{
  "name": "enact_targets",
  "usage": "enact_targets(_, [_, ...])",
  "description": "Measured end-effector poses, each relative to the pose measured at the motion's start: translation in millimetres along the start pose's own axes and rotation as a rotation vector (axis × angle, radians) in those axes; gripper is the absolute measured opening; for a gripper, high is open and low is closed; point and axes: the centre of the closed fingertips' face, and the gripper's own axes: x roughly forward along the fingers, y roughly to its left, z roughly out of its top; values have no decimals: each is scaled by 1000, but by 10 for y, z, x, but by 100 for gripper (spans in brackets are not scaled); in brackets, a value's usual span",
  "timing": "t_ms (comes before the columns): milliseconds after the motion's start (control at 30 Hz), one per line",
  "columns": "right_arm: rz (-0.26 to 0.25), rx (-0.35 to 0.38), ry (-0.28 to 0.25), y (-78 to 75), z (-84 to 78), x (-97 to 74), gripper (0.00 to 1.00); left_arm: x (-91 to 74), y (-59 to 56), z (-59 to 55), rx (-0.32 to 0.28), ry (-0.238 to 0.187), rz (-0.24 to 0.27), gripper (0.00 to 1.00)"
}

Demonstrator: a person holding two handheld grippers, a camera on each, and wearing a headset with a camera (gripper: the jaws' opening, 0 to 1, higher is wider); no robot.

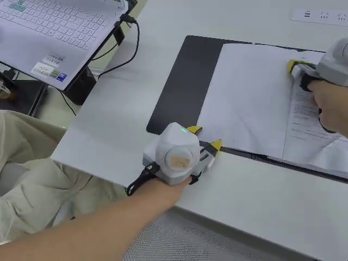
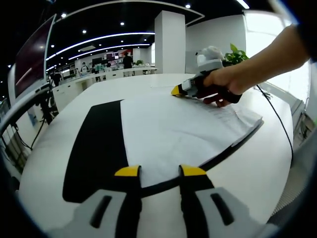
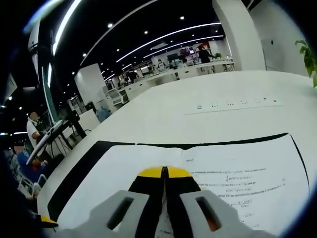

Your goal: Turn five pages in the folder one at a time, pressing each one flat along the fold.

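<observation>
Open-plan office with strip lights and rows of workstations stretches behind a broad white desk (image 1: 109, 119), where a person works a two-jaw tool in each hand. On that desk a black folder (image 1: 179, 81) lies open, spread just ahead of the left gripper (image 1: 205, 137) and beneath the right gripper (image 3: 165, 172). A blank turned page (image 1: 244, 103) covers most of the folder's left half, ahead of the left jaws, and leaves a strip of black cover bare beyond it. A printed page (image 1: 304, 125) lies to the right of the fold (image 1: 288, 119), under and beside the right jaws. A white laptop (image 1: 54, 32) sits well off to the left of both tools.

In the left gripper view the left jaws stand released, yellow tips apart with nothing between them, at the folder's near edge. The right jaws are clenched tip to tip, with nothing visible between them, set down on the paper at the far end of the fold. A power strip (image 3: 237, 104) lies well beyond them.

Judging by this, the pressing step is in hand: a page is over and the closed right jaws are placed to run along the crease. How many of the five pages are done cannot be told. The next move likely calls for a steady draw down the fold, then catching a single printed sheet by its edge, while the left tool steadies the folder.
</observation>
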Motion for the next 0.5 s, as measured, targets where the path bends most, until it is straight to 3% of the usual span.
enact_targets(133, [-16, -5, -13, -86, 80, 131, 0, 4, 1, -1, -2, 0, 1, 29])
enact_targets(267, [-25, -39, -4, -228, 160, 396, 0, 6, 1, -3, -3, -2, 1, 29])
enact_targets(500, [-26, -42, 1, -232, 128, 359, 0, 6, -2, -2, -7, -5, 3, 29])
